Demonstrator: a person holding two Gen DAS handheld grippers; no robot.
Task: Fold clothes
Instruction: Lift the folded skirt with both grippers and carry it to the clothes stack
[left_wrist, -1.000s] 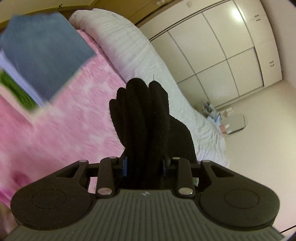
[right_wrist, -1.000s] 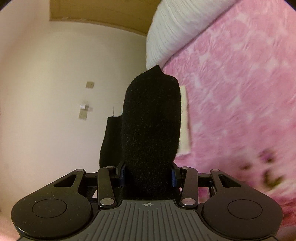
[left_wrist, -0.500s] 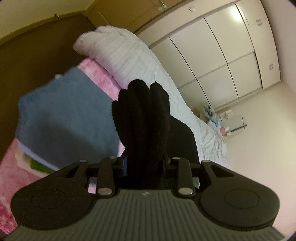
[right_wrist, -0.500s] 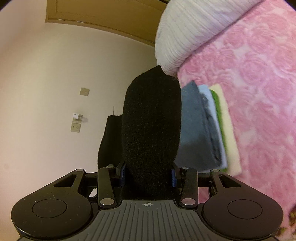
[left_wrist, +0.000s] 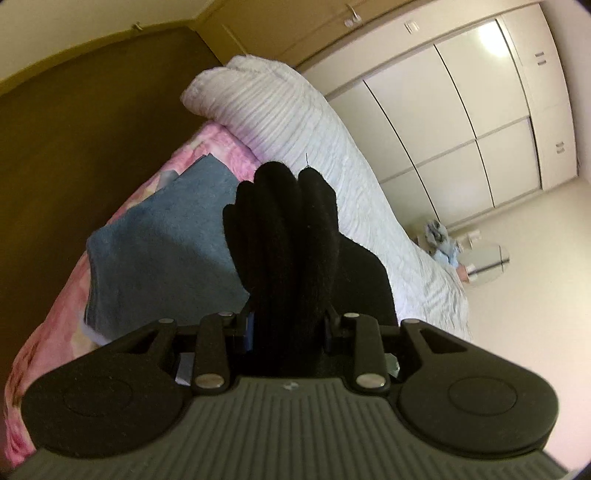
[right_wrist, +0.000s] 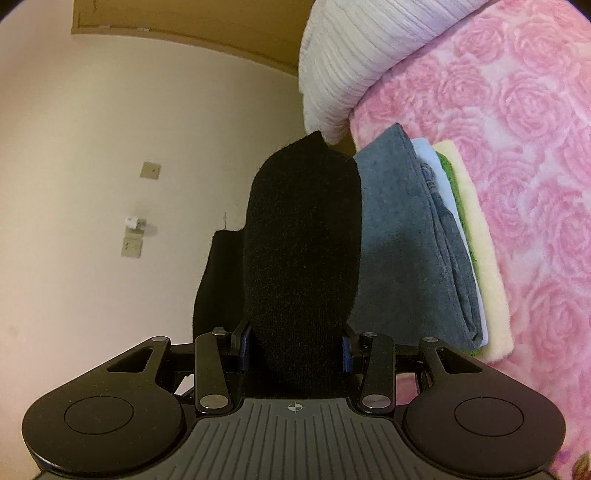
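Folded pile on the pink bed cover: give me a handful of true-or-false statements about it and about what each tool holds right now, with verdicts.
1. The left tool is closed on bunched black cloth. True.
2. The right tool is empty. False: it also grips black cloth.
3. The top piece of the folded pile is grey-blue. True.
4. The pile sits on the floor. False: it rests on the pink flowered bed cover.
5. A white ribbed quilt lies on the bed beyond the pile. True.
6. A cream piece is the top layer of the pile. False: it is the lowest layer that shows, under a green layer.
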